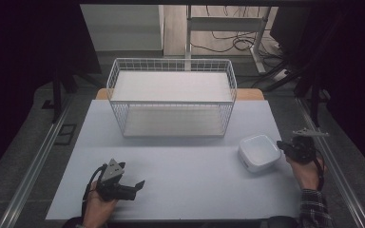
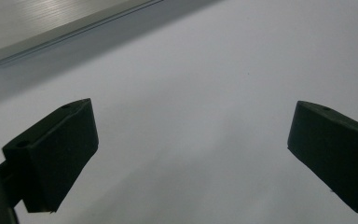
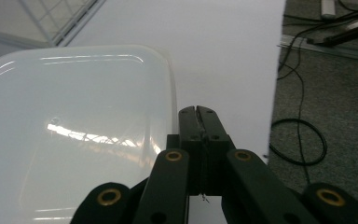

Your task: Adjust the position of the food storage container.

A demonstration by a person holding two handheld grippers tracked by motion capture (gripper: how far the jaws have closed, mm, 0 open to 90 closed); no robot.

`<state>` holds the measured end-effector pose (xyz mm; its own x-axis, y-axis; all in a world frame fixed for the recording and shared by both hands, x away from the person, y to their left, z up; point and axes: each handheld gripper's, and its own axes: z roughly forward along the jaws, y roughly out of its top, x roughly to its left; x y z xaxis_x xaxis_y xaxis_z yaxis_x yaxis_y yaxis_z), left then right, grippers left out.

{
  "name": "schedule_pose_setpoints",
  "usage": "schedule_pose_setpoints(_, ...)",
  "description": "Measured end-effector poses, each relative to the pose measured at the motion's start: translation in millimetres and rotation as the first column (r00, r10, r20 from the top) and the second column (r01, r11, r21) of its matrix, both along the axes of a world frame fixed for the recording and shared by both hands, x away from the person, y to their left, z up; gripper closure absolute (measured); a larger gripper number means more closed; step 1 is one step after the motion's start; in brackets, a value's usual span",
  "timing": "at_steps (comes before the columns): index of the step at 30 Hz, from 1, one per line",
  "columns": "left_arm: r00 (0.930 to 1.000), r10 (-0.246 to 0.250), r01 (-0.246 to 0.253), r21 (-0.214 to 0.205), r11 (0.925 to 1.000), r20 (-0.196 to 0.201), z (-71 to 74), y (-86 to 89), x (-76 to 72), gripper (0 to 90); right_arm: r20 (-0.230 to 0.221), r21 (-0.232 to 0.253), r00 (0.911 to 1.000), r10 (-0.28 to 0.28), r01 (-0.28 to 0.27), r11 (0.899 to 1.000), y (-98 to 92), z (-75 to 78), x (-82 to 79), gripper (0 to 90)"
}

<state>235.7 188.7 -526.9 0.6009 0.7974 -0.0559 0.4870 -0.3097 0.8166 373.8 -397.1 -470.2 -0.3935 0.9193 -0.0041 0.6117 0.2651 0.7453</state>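
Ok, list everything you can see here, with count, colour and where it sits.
White square plastic dish: one, white, right side of the table, beside the right tool.
White wire basket: one, white, far middle of the table.
Pale grey rectangular table: one, pale grey, centre.
Black cables: several, black, floor beyond the table.
Left tool: one, black, near left, jaws wide apart over bare table.
Right tool: one, black, jaws shut beside the dish's rim.

A pale table (image 1: 180, 180) carried two things. A wire basket (image 1: 172, 97) stood at the back, a white dish (image 1: 259, 152) lay near the right edge.
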Motion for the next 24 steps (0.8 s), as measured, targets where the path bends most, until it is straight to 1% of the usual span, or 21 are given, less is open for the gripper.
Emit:
schedule_pose_setpoints(1,1.0000,0.000,0.000,0.000,1.0000,0.000,0.0,0.0,0.0,1.4,0.000,0.000,1.0000,0.000,0.000,1.000,0.0,0.0,0.0,89.3)
schedule_pose_setpoints(2,1.0000,-0.003,0.003,0.002,1.0000,0.000,0.1,0.1,-0.1,1.4,-0.004,-0.005,0.9999,0.016,-0.016,1.000,5.6,0.1,-1.4,89.3)
schedule_pose_setpoints(5,1.0000,-0.005,0.005,0.001,1.0000,-0.001,0.1,0.1,-0.1,1.4,-0.007,-0.007,0.9995,0.031,-0.031,0.999,10.9,0.2,-2.5,89.4)
schedule_pose_setpoints(6,1.0000,-0.006,0.006,-0.001,1.0000,0.000,0.0,0.0,-0.1,1.4,-0.010,-0.009,0.9986,0.053,-0.053,0.999,16.8,0.0,-3.8,89.3)
schedule_pose_setpoints(9,1.0000,-0.006,0.006,-0.003,1.0000,-0.001,0.1,-0.1,-0.3,1.4,-0.014,-0.013,0.9966,0.081,-0.081,0.997,25.0,-0.1,-6.0,89.3)
schedule_pose_setpoints(11,1.0000,-0.007,0.007,-0.003,1.0000,-0.001,0.1,0.0,-0.3,1.4,-0.020,-0.005,0.9949,0.099,-0.099,0.995,29.6,-0.4,-8.3,89.3)
schedule_pose_setpoints(15,1.0000,-0.008,0.008,-0.004,1.0000,-0.001,0.1,-0.2,-0.3,1.4,-0.026,0.004,0.9903,0.137,-0.136,0.991,39.1,-1.1,-12.2,89.3)
schedule_pose_setpoints(18,1.0000,-0.008,0.008,-0.006,1.0000,-0.002,0.2,0.0,-0.3,1.4,-0.031,0.012,0.9851,0.169,-0.169,0.986,47.7,-2.0,-14.0,89.3)
schedule_pose_setpoints(19,1.0000,-0.008,0.008,-0.006,1.0000,-0.002,0.2,0.0,-0.3,1.4,-0.031,0.012,0.9851,0.169,-0.169,0.986,47.7,-2.0,-14.0,89.3)
schedule_pose_setpoints(20,1.0000,-0.007,0.007,-0.009,0.9999,-0.003,0.1,0.1,-0.3,1.4,-0.036,0.020,0.9811,0.190,-0.190,0.982,54.7,-2.6,-15.4,89.4)
schedule_pose_setpoints(21,1.0000,-0.007,0.007,-0.009,0.9999,-0.003,0.1,0.1,-0.3,1.4,-0.036,0.020,0.9811,0.190,-0.190,0.982,54.7,-2.6,-15.4,89.4)
schedule_pose_setpoints(22,1.0000,-0.008,0.008,-0.008,0.9999,-0.002,0.1,0.2,-0.2,1.3,-0.042,0.028,0.9771,0.209,-0.208,0.978,60.7,-3.2,-16.6,89.3)
schedule_pose_setpoints(24,1.0000,-0.007,0.007,-0.008,0.9999,-0.002,0.1,0.3,-0.2,1.4,-0.047,0.031,0.9758,0.214,-0.212,0.977,63.0,-3.3,-17.3,89.3)
